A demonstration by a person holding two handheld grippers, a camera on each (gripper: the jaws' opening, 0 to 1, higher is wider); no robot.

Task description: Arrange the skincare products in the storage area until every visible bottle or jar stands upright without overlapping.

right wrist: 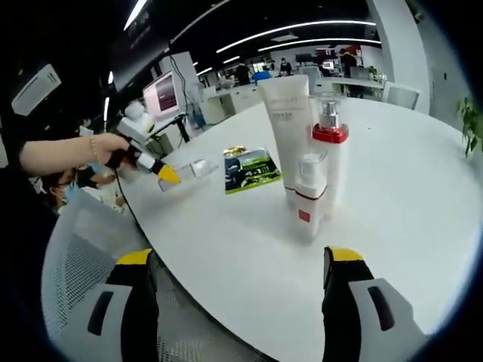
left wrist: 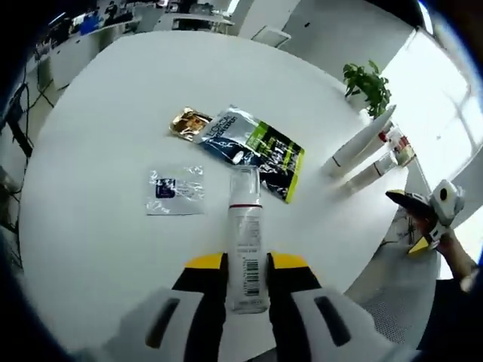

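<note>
Left tool [left wrist: 247, 283] pinches a slim spray bottle [left wrist: 246, 249] by its lower body, lying flat along the jaws with its clear cap [left wrist: 244, 185] pointing away over the worktop [left wrist: 98, 136]. To do this well, I judge the bottle should be swung base-down and set near the three upright products, apart from them, before letting go (a narrow base tips easily). It looks like smooth, hard plastic with a barcode label and a red band. Right tool [right wrist: 238, 290] is spread wide, holding nothing, facing a matte white tube [right wrist: 287, 136], a red-collared pump bottle [right wrist: 330, 151] and a small spray bottle [right wrist: 309, 196], which stand close together. Beyond lie a glossy foil sachet [left wrist: 260, 151], a gold packet [left wrist: 189, 123] and a clear pouch [left wrist: 176, 190].
</note>
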